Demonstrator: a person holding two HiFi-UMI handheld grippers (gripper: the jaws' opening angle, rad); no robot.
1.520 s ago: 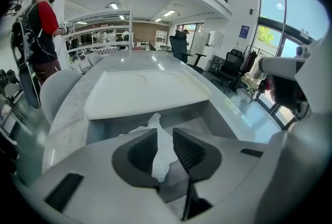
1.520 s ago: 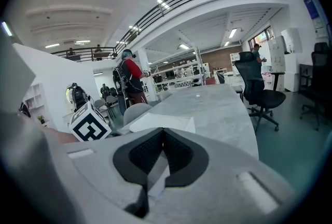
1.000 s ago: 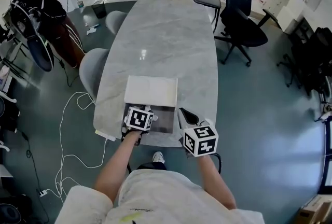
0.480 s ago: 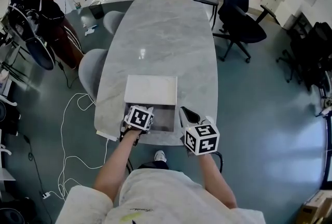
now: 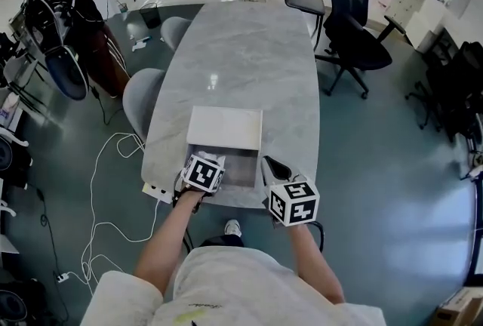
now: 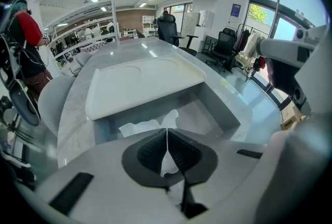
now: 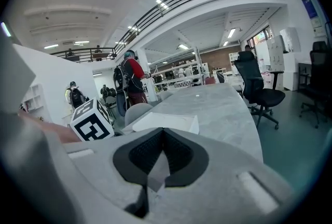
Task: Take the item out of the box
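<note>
An open box [image 5: 243, 168] sits at the near end of the grey table [image 5: 249, 68], its white lid [image 5: 225, 128] folded back on the far side. In the left gripper view the lid [image 6: 140, 83] stands behind the grey inside wall [image 6: 220, 111], where crumpled white paper [image 6: 148, 125] lies. My left gripper [image 5: 209, 161] [image 6: 167, 134] reaches into the box's front left corner, shut on that paper; a thin white edge shows between the jaws. My right gripper [image 5: 272, 165] [image 7: 162, 136] hovers just right of the box, shut and empty. Whatever is under the paper is hidden.
Two grey chairs [image 5: 145, 94] stand along the table's left side, black office chairs [image 5: 355, 38] on the right. A person in red with a backpack [image 5: 64, 0] stands far left. White cables [image 5: 106, 189] trail on the floor. The near table edge is right under my grippers.
</note>
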